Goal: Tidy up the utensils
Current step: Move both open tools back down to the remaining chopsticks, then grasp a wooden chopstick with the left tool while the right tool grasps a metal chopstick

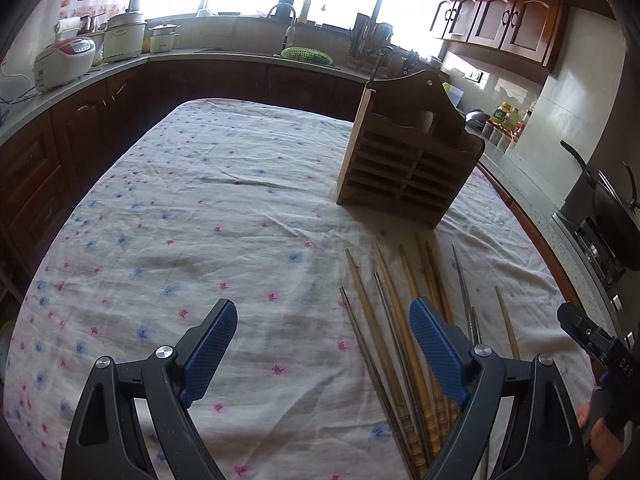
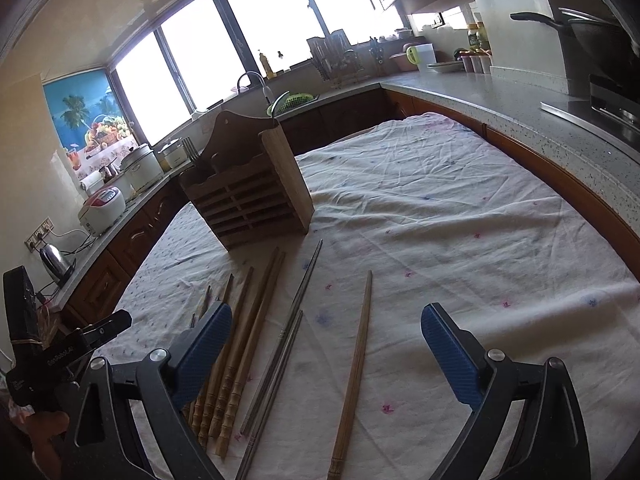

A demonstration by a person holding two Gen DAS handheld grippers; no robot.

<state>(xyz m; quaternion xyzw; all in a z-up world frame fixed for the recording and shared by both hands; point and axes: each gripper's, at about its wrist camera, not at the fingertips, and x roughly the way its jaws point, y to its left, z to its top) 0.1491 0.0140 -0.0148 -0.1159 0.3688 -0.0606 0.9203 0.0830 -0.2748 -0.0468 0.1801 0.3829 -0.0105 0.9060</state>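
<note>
Since nothing is held in either tool, the work seems to stand at its opening step — choosing a first stick to lift. In the left wrist view the left hand-held gripper hangs with its blue pads wide apart and empty over the cloth-covered bench, its right pad above the near ends of the chopsticks. These lie in a loose fan on the cloth just in front of the wooden holder, which stands upright with its slatted face toward the camera. The sticks' long axes run from the near edge away toward the holder, thin tips farthest off, thick carved ends nearest. The right hand-held gripper shows only in part at the right edge, and from here I cannot tell its state. In the right wrist view that gripper is plainly spread wide and carries nothing; between its pads lie a single wooden chopstick, set apart to the right of the rest, and the metal chopsticks, while the bamboo bundle sits under its left pad. All point the same way, tips toward the holder. The next move, I judge, calls for lowering onto one stick across its length and closing — the lone one looks easiest, having bare cloth on both sides — then tipping it upright for the holder's open top.
</note>
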